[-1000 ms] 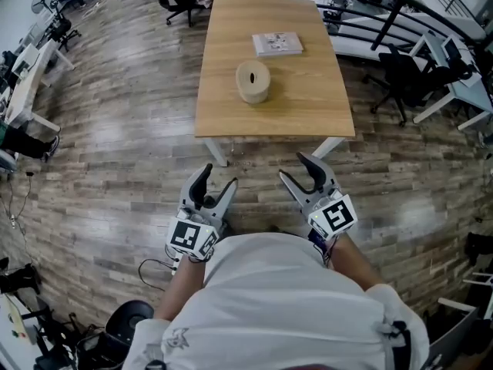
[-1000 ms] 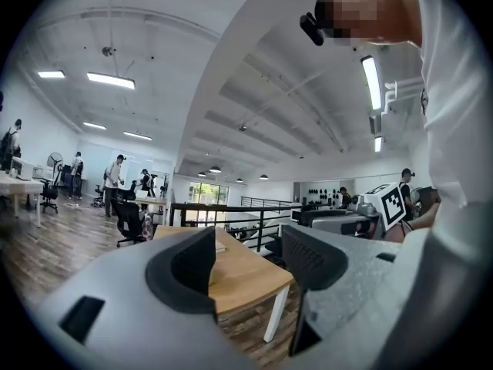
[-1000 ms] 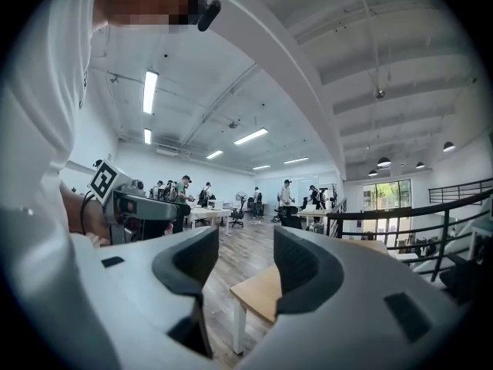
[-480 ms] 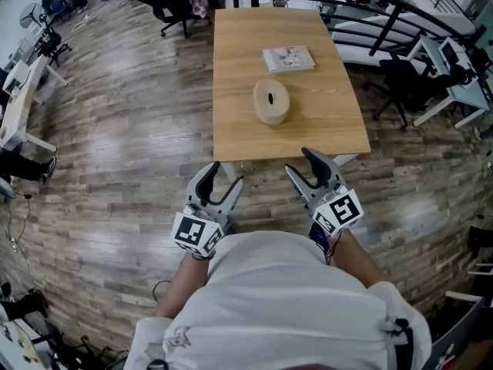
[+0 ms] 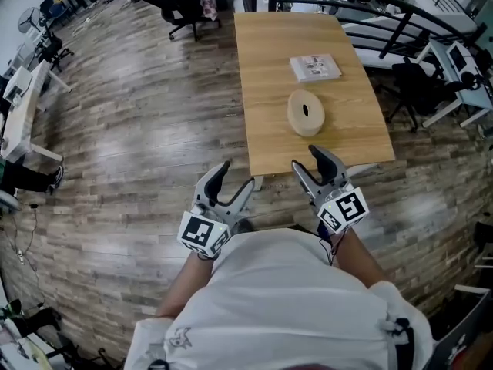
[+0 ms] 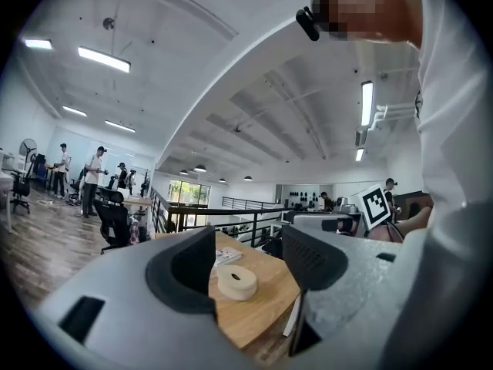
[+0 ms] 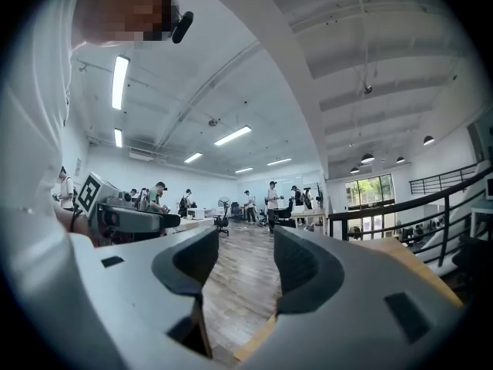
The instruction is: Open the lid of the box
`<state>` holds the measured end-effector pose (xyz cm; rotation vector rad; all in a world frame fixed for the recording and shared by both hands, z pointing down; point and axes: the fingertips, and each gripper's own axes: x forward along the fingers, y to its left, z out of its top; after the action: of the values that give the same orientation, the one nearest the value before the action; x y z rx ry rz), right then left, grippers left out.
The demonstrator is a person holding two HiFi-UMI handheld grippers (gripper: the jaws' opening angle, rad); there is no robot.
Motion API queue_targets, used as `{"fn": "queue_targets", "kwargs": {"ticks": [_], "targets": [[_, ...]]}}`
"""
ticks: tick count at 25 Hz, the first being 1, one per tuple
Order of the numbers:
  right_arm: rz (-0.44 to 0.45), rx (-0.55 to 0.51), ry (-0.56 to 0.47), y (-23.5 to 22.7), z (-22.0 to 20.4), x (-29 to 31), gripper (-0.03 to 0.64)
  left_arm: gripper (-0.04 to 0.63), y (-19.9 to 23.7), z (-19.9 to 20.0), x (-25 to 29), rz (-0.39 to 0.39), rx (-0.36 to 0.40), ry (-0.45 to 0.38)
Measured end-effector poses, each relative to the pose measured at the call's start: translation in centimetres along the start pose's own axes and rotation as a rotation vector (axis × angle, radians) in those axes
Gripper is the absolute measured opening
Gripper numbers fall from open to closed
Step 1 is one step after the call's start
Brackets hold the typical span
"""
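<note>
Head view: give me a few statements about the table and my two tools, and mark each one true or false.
1. The round box stands on the wooden table, nearer the person than the flat booklet. True.
2. The left tool grips the round box. False: its jaws stand apart and empty, well short of the round box.
3. The right tool is open with nothing between its jaws. True.
4. The flat booklet lies on top of the round box. False: they lie apart on the wooden table.
</note>
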<state>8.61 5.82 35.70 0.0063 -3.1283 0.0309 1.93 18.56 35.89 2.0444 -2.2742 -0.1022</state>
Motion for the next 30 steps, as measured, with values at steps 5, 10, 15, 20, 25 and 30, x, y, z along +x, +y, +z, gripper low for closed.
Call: {"fn": "queue_targets", "kwargs": {"ticks": [5, 10, 15, 20, 25, 30], "targets": [[-0.020, 0.007, 0.016, 1.7, -0.5, 3.2, 0.235, 0.259, 3.4, -0.6, -1.2, -0.024, -0.027, 0.015], [-0.037, -0.028, 0.037, 2.3, -0.8, 4.5, 0.238, 0.259, 5.5, -0.8, -0.8, -0.052, -0.040, 0.012], [-0.088, -0.049, 0.055, 0.3, -1.8, 4.6, 0.238, 0.259, 5.9, -1.2, 1.5, -0.095, -0.034, 0.039], [-0.127, -0.008, 0.048, -2.8, -2.6, 5.9, 0.239, 0.259, 7.6, -1.7, 4.5, -0.119, -0.034, 0.066], [-0.178, 0.008, 0.039, -7.6, -2.8, 7.7, 0.241, 0.259, 9.7, -1.9, 8.7, -0.144, -0.032, 0.083], [-0.227, 0.001, 0.036, -12.1, -2.5, 9.1, 0.241, 0.259, 11.2, -1.8, 13.4, -0.189, -0.011, 0.092]]}}
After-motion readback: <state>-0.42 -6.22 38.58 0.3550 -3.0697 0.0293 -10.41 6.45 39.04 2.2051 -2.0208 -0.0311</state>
